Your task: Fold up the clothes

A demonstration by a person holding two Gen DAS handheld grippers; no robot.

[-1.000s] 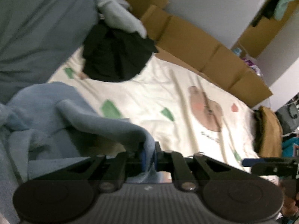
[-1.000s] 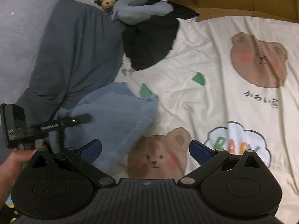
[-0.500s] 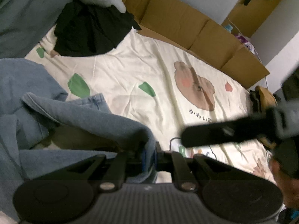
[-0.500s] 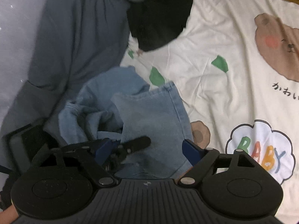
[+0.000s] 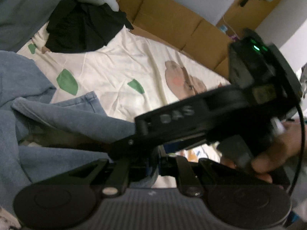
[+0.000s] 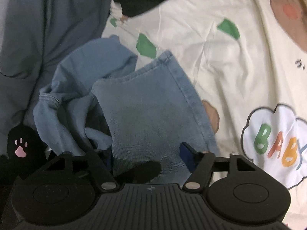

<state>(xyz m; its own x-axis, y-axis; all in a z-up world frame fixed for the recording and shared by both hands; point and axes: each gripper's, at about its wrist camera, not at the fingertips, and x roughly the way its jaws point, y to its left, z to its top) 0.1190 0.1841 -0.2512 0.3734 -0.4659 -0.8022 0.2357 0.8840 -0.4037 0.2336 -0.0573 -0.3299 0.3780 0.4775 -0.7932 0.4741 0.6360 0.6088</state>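
My left gripper (image 5: pixel 153 164) is clenched on the jeans (image 6: pixel 149 115), bunched on the bedsheet (image 6: pixel 220 61); my right gripper (image 6: pixel 147 155) straddles a leg, jaws apart. No neat fold showing.

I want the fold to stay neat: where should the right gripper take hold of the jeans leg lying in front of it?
Grip the jeans leg near its stitched side seam, coming from the near end with the right gripper; the fabric already lies flat between its open fingers, so closing there should probably catch both layers.
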